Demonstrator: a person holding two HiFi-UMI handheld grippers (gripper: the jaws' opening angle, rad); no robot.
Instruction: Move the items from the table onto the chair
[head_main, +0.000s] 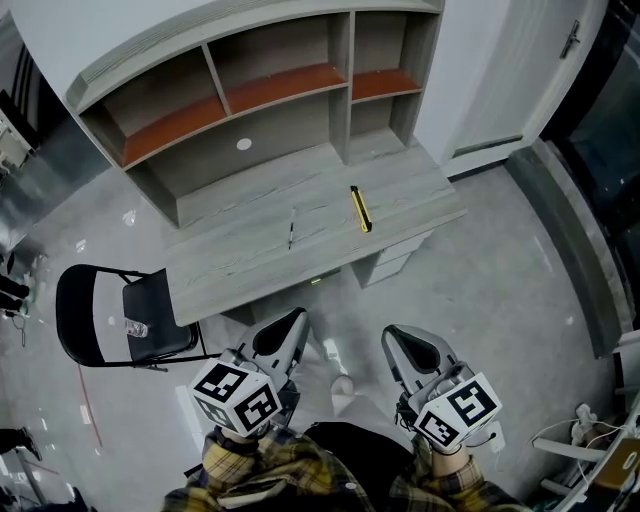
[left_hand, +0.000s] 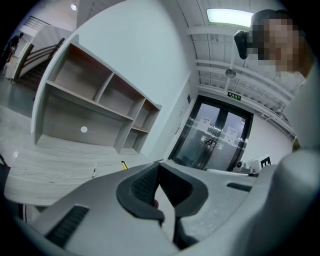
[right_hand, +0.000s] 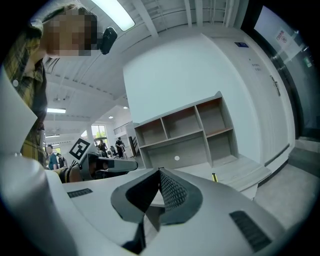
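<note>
Table (head_main: 250, 265): grey wood-grain slab under an open hutch (head_main: 250, 100) of rectangular bays with 2 orange-brown shelf boards (head_main: 280, 88); just beside its left end stands a black folding chair (head_main: 75, 318) with a thin tube frame and a flat seat, carrying 1 small clear object (head_main: 137, 327) too small to identify. Left gripper (head_main: 298, 316) and right gripper (head_main: 392, 336), smooth grey shells with ribbed dark pads, are both clenched pad-to-pad on nothing, off the table's near edge, forearms cut off at the frame bottom. On the tabletop, apart from each other, lie a slim yellow-and-black bar (head_main: 360, 208) and a thinner dark pen-like stick (head_main: 291, 229), detail unresolved.
</note>
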